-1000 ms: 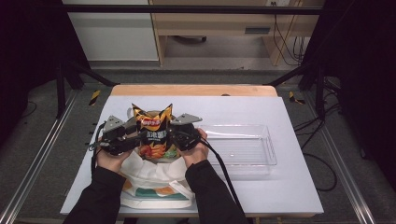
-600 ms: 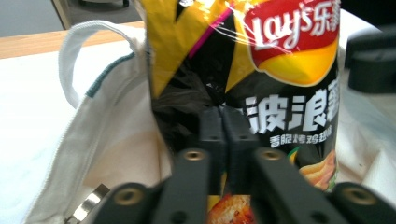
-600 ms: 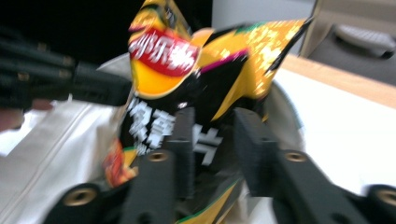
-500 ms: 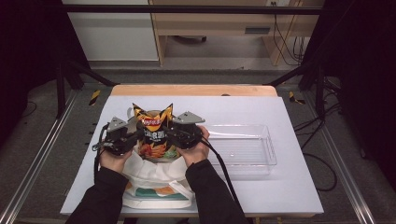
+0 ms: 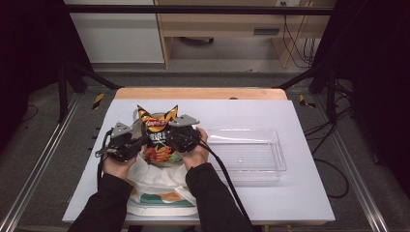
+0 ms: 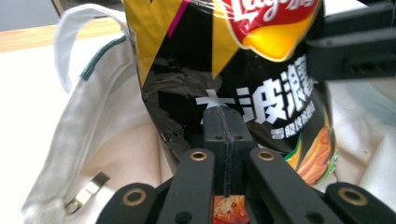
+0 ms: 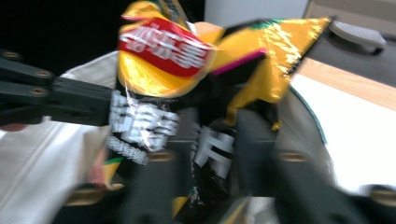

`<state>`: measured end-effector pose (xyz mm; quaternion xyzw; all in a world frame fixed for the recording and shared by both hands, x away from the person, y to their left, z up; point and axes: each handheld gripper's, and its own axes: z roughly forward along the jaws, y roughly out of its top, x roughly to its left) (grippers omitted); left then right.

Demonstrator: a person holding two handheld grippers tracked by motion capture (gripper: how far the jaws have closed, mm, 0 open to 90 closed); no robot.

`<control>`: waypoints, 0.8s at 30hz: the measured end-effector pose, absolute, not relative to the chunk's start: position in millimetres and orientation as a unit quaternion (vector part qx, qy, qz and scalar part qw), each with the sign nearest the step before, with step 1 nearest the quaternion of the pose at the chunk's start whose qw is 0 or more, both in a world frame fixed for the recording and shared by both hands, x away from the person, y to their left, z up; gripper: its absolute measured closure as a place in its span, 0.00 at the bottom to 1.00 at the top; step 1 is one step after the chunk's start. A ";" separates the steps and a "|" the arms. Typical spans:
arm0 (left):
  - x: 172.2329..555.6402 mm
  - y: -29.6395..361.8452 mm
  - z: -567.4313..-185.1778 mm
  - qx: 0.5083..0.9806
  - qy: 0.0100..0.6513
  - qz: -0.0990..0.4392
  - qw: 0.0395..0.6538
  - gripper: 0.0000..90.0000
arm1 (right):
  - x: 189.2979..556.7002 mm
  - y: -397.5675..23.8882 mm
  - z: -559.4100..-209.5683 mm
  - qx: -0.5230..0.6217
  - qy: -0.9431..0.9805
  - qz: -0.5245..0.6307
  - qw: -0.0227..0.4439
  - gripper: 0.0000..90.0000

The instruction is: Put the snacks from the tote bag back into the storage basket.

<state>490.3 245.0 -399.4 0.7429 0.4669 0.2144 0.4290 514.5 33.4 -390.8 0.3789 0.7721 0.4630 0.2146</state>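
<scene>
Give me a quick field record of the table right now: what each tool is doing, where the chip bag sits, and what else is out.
work in hand: chip bag upright in the mouth of a white cloth bag
left tool: jaws shut on the chip bag's edge
right tool: at the bag's other side, jaws just closing with the bag between them; that view is blurred, grip unclear
clear plastic tray: empty, beside the person's right hand
surface: white mat on a wooden table
</scene>
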 end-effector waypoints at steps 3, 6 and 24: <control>489.4 248.2 -397.4 0.739 0.469 0.216 0.434 1.00 | 517.6 32.1 -392.3 0.388 0.775 0.456 0.203 1.00; 488.3 252.3 -393.2 0.731 0.471 0.217 0.444 0.93 | 517.9 32.4 -394.3 0.386 0.781 0.449 0.200 1.00; 486.2 263.2 -385.8 0.713 0.479 0.242 0.451 0.62 | 525.4 22.6 -365.3 0.395 0.730 0.508 0.231 0.34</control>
